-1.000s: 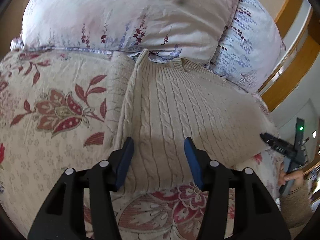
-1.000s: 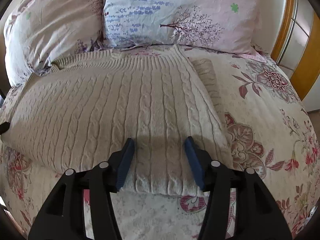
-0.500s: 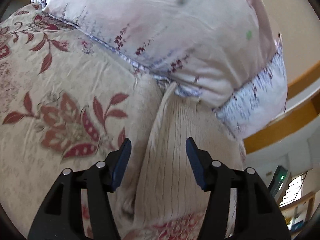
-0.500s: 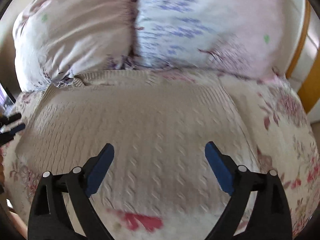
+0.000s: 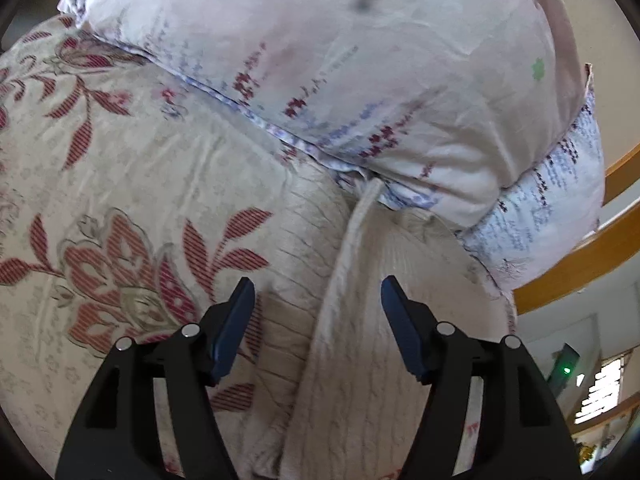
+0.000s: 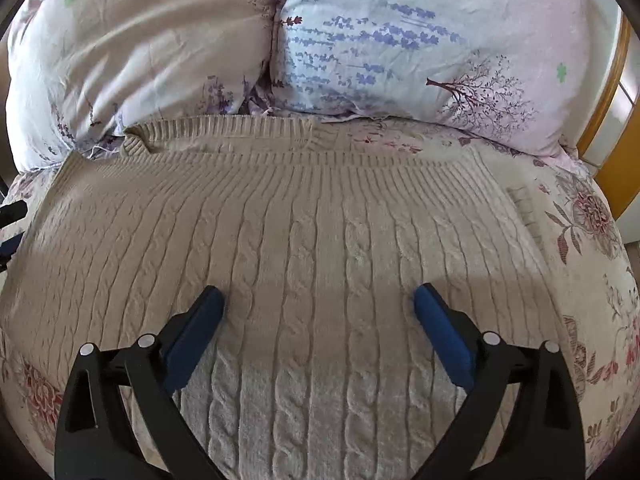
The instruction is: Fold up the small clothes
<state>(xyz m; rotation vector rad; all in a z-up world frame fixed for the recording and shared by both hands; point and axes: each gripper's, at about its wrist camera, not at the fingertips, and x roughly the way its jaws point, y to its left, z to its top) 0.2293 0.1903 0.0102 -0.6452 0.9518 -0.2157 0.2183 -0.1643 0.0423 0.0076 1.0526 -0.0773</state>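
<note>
A cream cable-knit sweater [image 6: 320,220] lies flat on the bed, its ribbed collar toward the pillows. My right gripper [image 6: 319,300] is wide open, low over the sweater's middle. In the left wrist view the sweater [image 5: 352,320] shows edge-on, with a folded side edge running between my fingers and a sleeve [image 5: 304,232] lying to its left. My left gripper [image 5: 318,296] is open over that edge and holds nothing. The left gripper's tips [image 6: 10,224] peek in at the right wrist view's left border.
Two floral pillows [image 6: 140,48] [image 6: 420,40] lie just behind the collar. A floral bedspread [image 5: 100,200] covers the bed. A wooden bed frame [image 5: 580,268] runs along the right side.
My left gripper has moved up along the sweater's left edge toward the pillows. My right gripper has opened wider and moved over the sweater's middle.
</note>
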